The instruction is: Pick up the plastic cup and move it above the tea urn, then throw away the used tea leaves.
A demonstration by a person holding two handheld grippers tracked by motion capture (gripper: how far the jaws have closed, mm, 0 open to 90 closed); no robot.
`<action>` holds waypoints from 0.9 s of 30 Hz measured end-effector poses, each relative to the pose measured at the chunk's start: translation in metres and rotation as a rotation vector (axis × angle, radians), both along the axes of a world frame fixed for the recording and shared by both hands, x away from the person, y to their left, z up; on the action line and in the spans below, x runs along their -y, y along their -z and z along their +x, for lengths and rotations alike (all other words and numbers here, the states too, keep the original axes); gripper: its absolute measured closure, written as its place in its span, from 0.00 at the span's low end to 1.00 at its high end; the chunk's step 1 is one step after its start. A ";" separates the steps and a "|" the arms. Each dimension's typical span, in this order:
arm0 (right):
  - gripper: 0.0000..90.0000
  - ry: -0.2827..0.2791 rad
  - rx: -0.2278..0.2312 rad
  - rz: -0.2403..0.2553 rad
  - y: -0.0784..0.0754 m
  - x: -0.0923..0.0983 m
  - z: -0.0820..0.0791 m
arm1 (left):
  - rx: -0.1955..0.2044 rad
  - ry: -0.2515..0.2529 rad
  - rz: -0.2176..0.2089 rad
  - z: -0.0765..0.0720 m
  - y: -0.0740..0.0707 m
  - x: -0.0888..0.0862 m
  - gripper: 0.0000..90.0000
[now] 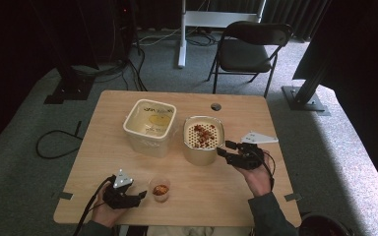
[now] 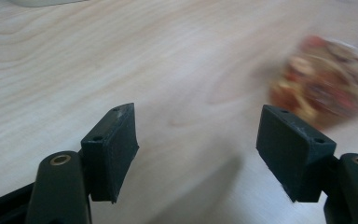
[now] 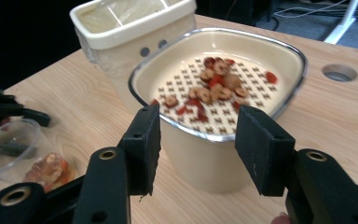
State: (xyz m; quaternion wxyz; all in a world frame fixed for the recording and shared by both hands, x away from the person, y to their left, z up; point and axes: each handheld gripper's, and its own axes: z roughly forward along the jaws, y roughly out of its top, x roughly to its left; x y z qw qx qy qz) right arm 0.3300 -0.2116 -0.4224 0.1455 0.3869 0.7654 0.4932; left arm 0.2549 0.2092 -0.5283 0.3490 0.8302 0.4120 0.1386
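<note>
Table (image 1: 187,196): pale wood-grain top, smooth, matt. Cream strainer pot (image 3: 200,163): glossy plastic look, perforated insert, shiny metal-looking rim. Square tub (image 1: 149,129): cream plastic, dull. Small cup (image 1: 160,190): clear plastic. Gripper pads (image 3: 145,144): black, matt.

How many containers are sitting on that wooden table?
3. A square cream tub stands toward the back left, a tub with a perforated insert holding reddish pieces is beside it on the right, and a small clear cup sits near the front, by the left tongs.
</note>
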 end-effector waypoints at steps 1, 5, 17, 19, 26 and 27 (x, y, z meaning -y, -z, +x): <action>0.55 0.005 0.001 0.006 0.001 0.003 -0.002 | 0.003 0.013 -0.007 -0.003 -0.001 0.001 0.32; 0.55 0.030 -0.002 0.029 0.005 0.012 -0.007 | 0.015 0.054 -0.028 -0.008 -0.003 0.007 0.31; 0.54 0.080 -0.025 0.009 0.026 0.028 -0.018 | 0.030 0.135 -0.057 -0.007 -0.004 0.029 0.29; 0.53 0.081 -0.033 0.004 0.030 0.030 -0.021 | 0.031 0.148 -0.059 -0.005 -0.004 0.032 0.29; 0.53 0.084 -0.053 0.006 0.044 0.035 -0.028 | 0.034 0.188 -0.062 0.003 -0.004 0.045 0.34; 0.53 0.081 -0.054 0.002 0.045 0.035 -0.028 | 0.034 0.193 -0.061 0.004 -0.004 0.048 0.35</action>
